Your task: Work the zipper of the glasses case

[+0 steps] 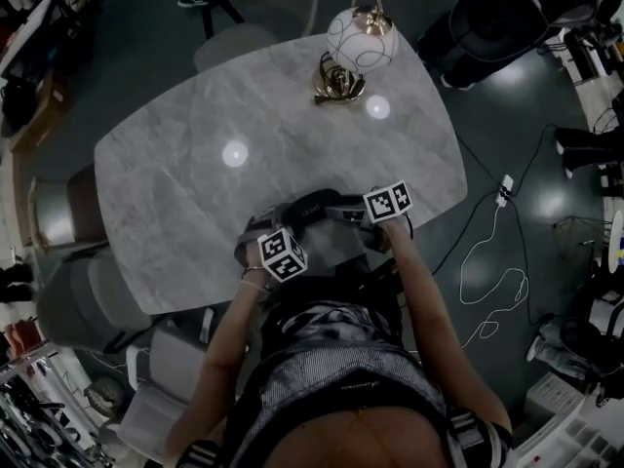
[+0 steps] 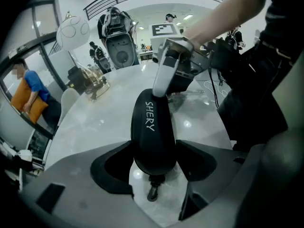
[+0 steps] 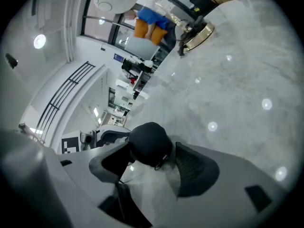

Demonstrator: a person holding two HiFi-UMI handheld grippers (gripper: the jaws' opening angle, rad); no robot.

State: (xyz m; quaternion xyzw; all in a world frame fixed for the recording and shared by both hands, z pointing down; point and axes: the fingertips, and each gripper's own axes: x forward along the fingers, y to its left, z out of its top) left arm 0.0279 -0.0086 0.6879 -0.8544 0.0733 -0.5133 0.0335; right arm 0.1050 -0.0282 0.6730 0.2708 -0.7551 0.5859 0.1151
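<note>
Zip pull (image 2: 153,192) hangs at glasses case (image 2: 151,127) end pinched in L gripper (image 2: 153,151) jaws; long axis runs straight to R gripper (image 3: 151,152), jaws clamping far end.

Glasses case (image 2: 153,132): black shell, smooth, semi-matt w/ soft sheen, white print on it; zip pull (image 2: 153,191) dark, prob. metal. Table (image 1: 195,183): grey marble-look top, polished, glossy, mirrors ceiling lights. Left gripper (image 2: 154,167) & right gripper (image 3: 152,163): pale grey matt plastic; pads (image 3: 192,167) dark, rubbery-looking, finely textured. Lamp: globe (image 1: 361,39) glossy white glass, base (image 1: 338,84) shiny gold-tone metal
</note>
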